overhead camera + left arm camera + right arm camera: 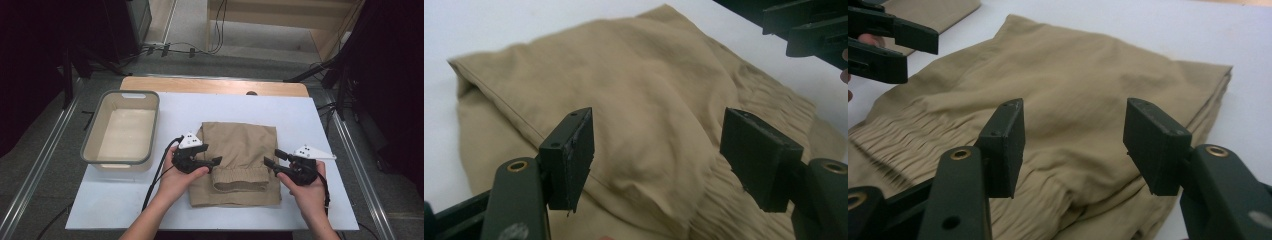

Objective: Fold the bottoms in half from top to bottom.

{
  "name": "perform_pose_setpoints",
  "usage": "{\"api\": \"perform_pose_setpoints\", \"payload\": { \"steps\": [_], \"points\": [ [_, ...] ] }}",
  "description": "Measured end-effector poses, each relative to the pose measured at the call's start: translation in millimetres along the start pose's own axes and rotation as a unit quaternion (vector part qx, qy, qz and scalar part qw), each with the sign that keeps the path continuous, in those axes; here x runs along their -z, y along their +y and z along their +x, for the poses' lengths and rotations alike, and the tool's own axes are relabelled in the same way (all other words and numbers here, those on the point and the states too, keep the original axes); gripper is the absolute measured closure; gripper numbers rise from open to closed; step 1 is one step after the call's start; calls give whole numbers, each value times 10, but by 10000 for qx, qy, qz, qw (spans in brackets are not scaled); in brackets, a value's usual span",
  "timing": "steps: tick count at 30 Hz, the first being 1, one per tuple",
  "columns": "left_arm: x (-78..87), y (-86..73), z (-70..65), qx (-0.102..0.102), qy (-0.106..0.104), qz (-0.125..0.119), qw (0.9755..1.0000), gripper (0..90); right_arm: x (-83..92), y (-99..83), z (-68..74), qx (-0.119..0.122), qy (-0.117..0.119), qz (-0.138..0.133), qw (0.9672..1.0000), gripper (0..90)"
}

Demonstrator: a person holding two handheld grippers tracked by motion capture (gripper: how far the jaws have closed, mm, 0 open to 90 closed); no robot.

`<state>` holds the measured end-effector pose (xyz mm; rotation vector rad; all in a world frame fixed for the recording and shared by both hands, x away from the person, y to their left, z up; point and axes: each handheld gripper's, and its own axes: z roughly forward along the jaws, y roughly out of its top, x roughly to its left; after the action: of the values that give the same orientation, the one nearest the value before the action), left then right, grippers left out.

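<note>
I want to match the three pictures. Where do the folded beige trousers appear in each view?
High view: the folded beige trousers lie at the table's centre, between the two hands.
Left gripper view: they lie beyond and beneath the open jaws.
Right gripper view: they lie beyond the open jaws.
Shared landmark: the ribbed elastic waistband, also and.

1. Bright, even overhead light falls on the white table (310, 125); the room around it is dark.
2. Shadows are soft and faint, with no glare.
3. The high view is slightly soft.
4. In both gripper views, the near black jaws look blurred.
</note>
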<state>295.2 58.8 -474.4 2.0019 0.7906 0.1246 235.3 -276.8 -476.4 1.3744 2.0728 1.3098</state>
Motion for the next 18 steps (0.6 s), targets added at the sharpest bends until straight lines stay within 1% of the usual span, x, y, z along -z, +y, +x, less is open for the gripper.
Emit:
{"api": "perform_pose_setpoints", "payload": {
  "steps": [3,5,6,8,10,12,13,18],
  "points": [
    [11,-105,-37,7,-32,42,10000,308,6,-57,55,0,-26,73,10000,435],
    [2,-159,-45,44,-53,142,9999,308,8,-107,75,-104,-38,126,9999,455],
    [4,-181,-52,57,-53,144,9999,311,2,-135,83,-120,-34,161,9998,468],
    [11,-217,-60,109,-83,130,9998,321,-6,-189,96,-146,-32,243,9996,481],
    [18,-247,-66,92,-78,155,9998,323,-6,-237,105,-181,-17,318,9993,494],
    [27,-274,-68,132,-110,173,9997,326,1,-277,109,-222,8,337,9992,501],
    [28,-291,-73,164,-122,194,9996,329,5,-294,109,-245,22,348,9991,501],
    [13,-353,-103,175,-123,323,9992,334,-4,-374,134,-267,92,497,9984,501]
  ]
}}
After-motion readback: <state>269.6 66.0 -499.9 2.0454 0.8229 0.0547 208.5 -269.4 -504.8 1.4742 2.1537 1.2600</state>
